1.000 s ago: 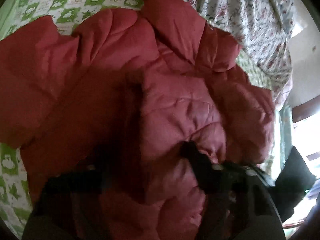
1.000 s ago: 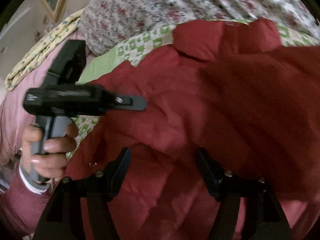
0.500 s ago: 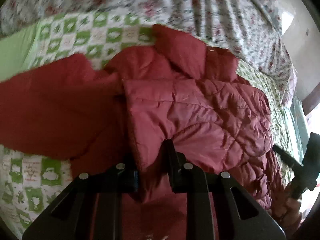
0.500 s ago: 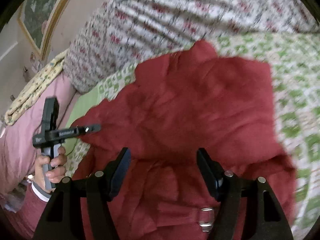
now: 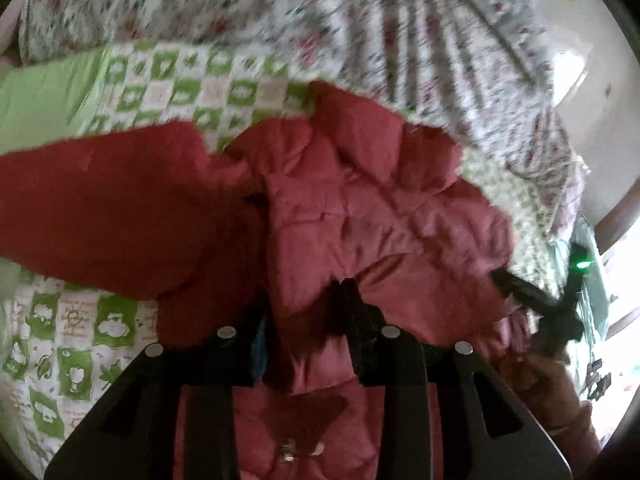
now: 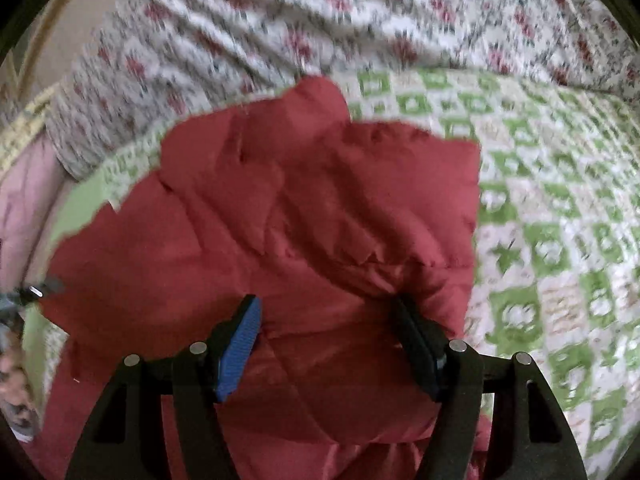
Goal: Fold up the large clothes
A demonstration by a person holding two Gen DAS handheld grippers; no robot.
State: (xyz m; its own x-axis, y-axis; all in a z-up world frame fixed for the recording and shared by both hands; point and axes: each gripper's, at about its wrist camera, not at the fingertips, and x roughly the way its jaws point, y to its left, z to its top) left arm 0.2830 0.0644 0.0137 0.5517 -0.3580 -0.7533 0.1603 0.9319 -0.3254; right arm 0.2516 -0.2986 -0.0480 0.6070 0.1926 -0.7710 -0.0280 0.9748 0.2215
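Observation:
A large red quilted jacket (image 5: 360, 216) lies on a green-and-white patterned bedspread (image 5: 168, 92). My left gripper (image 5: 308, 312) is shut on a fold of the jacket and holds it lifted; one sleeve spreads out to the left (image 5: 112, 200). In the right wrist view the jacket (image 6: 280, 220) fills the middle. My right gripper (image 6: 328, 332) is open, its jaws wide apart over the jacket fabric, the right finger (image 6: 416, 340) touching a puffed edge. The right gripper's body shows at the right edge of the left wrist view (image 5: 536, 300).
A floral quilt (image 6: 320, 20) is bunched along the far side of the bed. The bedspread (image 6: 552, 240) lies bare to the right of the jacket. A pink cover (image 6: 24, 192) lies at far left. A bright window (image 5: 624, 280) is at the right.
My left gripper has pulled the gripped fold nearer and lower. My right gripper has moved closer over the jacket, staying open. Both views are motion-blurred.

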